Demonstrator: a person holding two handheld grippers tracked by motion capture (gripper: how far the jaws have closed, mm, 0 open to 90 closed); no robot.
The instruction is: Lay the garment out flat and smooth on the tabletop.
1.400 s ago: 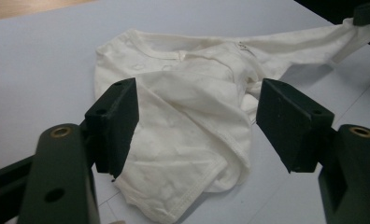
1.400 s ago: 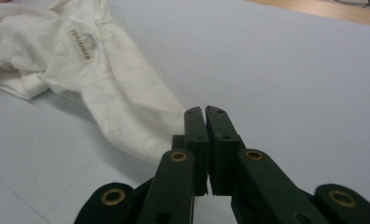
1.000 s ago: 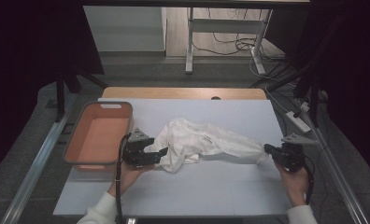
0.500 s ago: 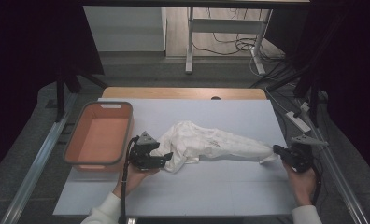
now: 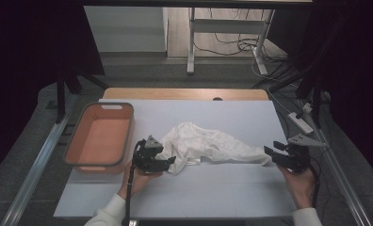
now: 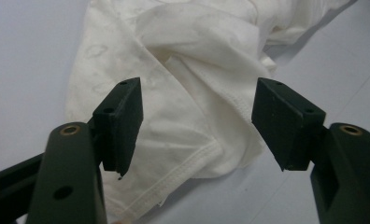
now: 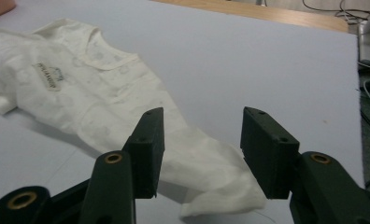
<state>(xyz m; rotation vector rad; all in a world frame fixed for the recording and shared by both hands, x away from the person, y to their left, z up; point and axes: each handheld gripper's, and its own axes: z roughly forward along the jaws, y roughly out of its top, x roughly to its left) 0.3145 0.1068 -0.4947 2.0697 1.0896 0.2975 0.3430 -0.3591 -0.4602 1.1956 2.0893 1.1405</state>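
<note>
A white garment (image 5: 208, 146) lies crumpled and drawn out sideways across the middle of the pale table (image 5: 222, 197). My left gripper (image 5: 169, 163) is at its left end, low over the table. Its jaws stand open over the hemmed edge (image 6: 188, 158) without pressing it. My right gripper (image 5: 271, 152) is at the garment's narrow right end. Its jaws have just been opening, and the loose end of the cloth (image 7: 220, 186) lies on the table between and below them, untouched by the pads. In the right gripper view a neckline and label (image 7: 50, 77) show farther off.
An orange bin (image 5: 100, 139) stands at the table's left side, close to my left hand. A wooden strip (image 5: 184, 94) runs along the far edge. Metal rails flank the table, and cables and a power strip (image 5: 302, 121) lie off its right side.
The right gripper, shut on the garment's right end before, has opened and the end now rests on the table. The left gripper has edged lower and toward the garment's left hem.
</note>
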